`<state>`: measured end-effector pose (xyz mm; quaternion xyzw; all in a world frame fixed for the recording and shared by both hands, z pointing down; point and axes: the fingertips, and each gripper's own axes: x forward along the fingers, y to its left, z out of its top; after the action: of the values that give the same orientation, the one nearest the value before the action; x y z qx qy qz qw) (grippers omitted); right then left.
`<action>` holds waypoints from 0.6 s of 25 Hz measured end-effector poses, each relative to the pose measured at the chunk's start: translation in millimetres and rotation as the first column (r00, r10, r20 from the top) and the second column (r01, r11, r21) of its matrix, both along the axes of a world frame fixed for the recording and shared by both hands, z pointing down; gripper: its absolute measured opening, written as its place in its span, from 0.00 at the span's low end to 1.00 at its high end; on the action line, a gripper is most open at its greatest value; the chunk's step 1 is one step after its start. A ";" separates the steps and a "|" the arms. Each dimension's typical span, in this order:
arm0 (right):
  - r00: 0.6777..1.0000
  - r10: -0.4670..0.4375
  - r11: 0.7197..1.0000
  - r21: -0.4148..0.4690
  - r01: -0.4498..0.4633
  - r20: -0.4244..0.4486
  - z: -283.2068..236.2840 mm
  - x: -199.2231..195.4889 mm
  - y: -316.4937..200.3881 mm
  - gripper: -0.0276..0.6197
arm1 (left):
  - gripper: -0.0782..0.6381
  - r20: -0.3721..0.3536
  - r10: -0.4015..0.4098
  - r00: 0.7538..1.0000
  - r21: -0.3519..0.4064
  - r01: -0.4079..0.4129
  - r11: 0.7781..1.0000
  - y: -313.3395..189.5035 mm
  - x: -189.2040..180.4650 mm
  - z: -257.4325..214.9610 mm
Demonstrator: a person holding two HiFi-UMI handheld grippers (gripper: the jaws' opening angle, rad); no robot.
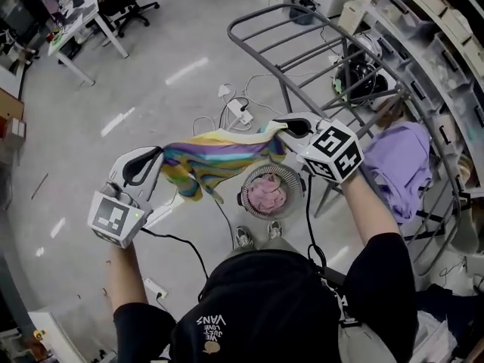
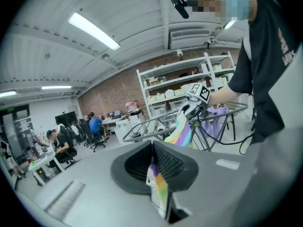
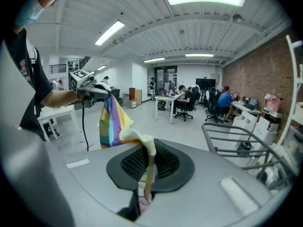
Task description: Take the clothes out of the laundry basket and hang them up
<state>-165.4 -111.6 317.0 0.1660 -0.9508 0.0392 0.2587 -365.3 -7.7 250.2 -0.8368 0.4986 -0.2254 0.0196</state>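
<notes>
We hold the pastel rainbow-striped fabric garment stretched in the air between both tools, just in front of the grey metal tube drying rack. It hangs above the round grey laundry basket, which stands on the floor at the rack's foot.

The left hand-held gripper is pressed together on one edge of the cloth, and a striped corner pokes out past its pads. The right hand-held gripper is likewise clamped on the opposite, cream-coloured edge, nearer the rack. With the two pinches well apart, the garment is spread open. We judge this is meant to flatten it so that it can be draped over a rack bar instead of landing in a bunch.

A pale purple fabric garment already hangs over the near end of the rack, so the bare bars lie towards its far end. A crumpled pink garment lies in the basket, so we judge the task is partway through, with more to hang.
</notes>
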 end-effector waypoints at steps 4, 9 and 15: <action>0.999 0.043 0.994 0.097 -0.042 -0.011 -49.5 -17.6 -14.7 0.06 | 0.13 -0.066 -0.003 0.998 0.120 0.011 0.993 -7.5 -12.9 -21.2; 0.993 0.118 0.975 0.186 -0.121 0.025 -119.9 -14.4 -43.1 0.06 | 0.13 -0.135 -0.001 0.991 0.176 0.025 0.984 -11.4 -12.4 -61.8; 0.975 0.212 0.941 0.254 -0.222 0.066 -210.3 9.7 -96.2 0.06 | 0.13 -0.183 0.044 0.982 0.342 0.022 0.939 -46.2 4.1 -133.8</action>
<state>-155.7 -207.8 106.7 0.3014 -0.9283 -0.0542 0.2108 -361.2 -54.0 116.4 -0.8408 0.5251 -0.0554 0.1191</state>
